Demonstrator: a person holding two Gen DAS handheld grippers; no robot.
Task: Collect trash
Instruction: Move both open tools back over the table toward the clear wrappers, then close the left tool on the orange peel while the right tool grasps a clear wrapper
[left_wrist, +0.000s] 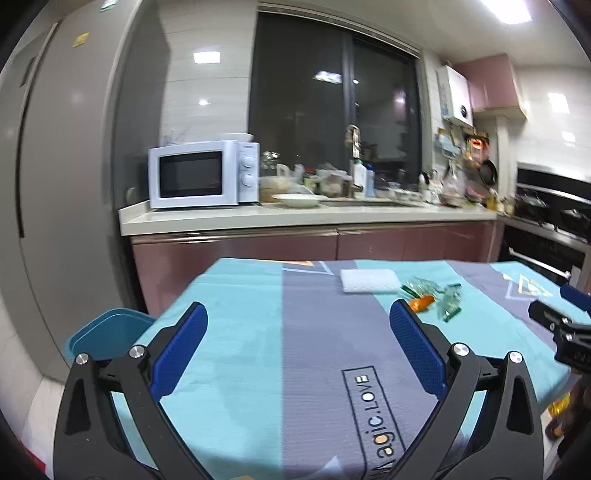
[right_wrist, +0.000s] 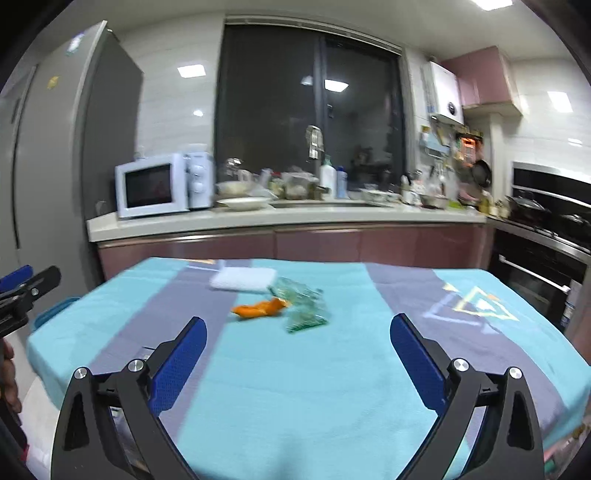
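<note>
On the teal and grey tablecloth (right_wrist: 314, 376) lie an orange peel (right_wrist: 260, 308), clear green-printed wrappers (right_wrist: 304, 301) and a folded white cloth (right_wrist: 243, 279) toward the far edge. The same peel (left_wrist: 421, 302), wrappers (left_wrist: 448, 299) and white cloth (left_wrist: 369, 280) show in the left wrist view. My right gripper (right_wrist: 298, 330) is open, hovering short of the trash with nothing between its blue pads. My left gripper (left_wrist: 297, 315) is open too, over the cloth left of the peel. A blue bin (left_wrist: 107, 334) stands at the table's left side.
Beyond the table runs a counter (right_wrist: 280, 218) with a white microwave (right_wrist: 155, 186), a plate, bottles and clutter. A grey fridge (left_wrist: 62, 166) stands left; a stove and oven (right_wrist: 546, 236) stand right. The other gripper shows at each view's side edge.
</note>
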